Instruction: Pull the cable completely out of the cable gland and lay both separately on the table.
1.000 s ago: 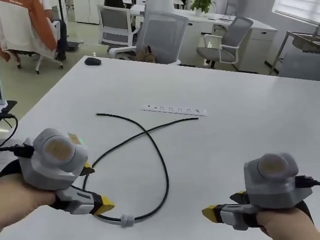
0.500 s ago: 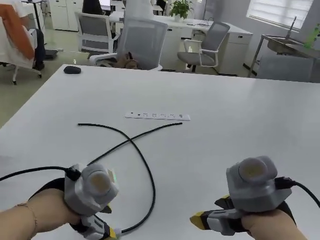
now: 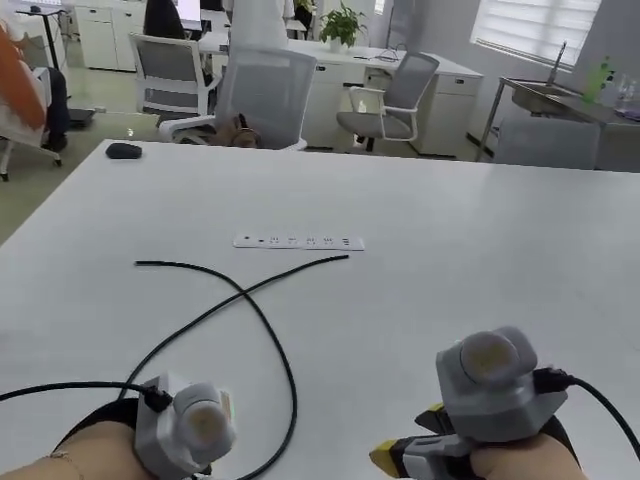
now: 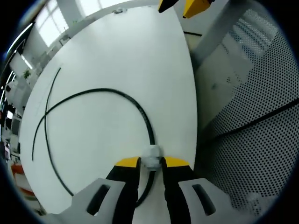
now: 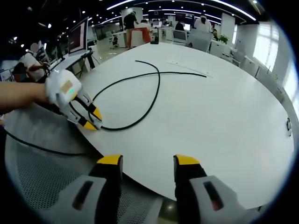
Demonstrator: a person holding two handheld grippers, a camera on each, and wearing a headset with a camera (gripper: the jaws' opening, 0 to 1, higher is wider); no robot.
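Cable gland (image 4: 152, 155), white, still threaded on black cable (image 4: 105, 90), near table (image 4: 117, 51) edge. Left tool (image 4: 151, 163) pinches gland between jaws. Cable lies looped on table, crossing itself. Right tool (image 5: 148, 161) jaws spread, holding nothing, at near table edge, well apart from gland.

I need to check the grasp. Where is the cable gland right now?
In the left gripper view the cable gland sits on the cable between the jaws of the left gripper, close to the edge of the table.
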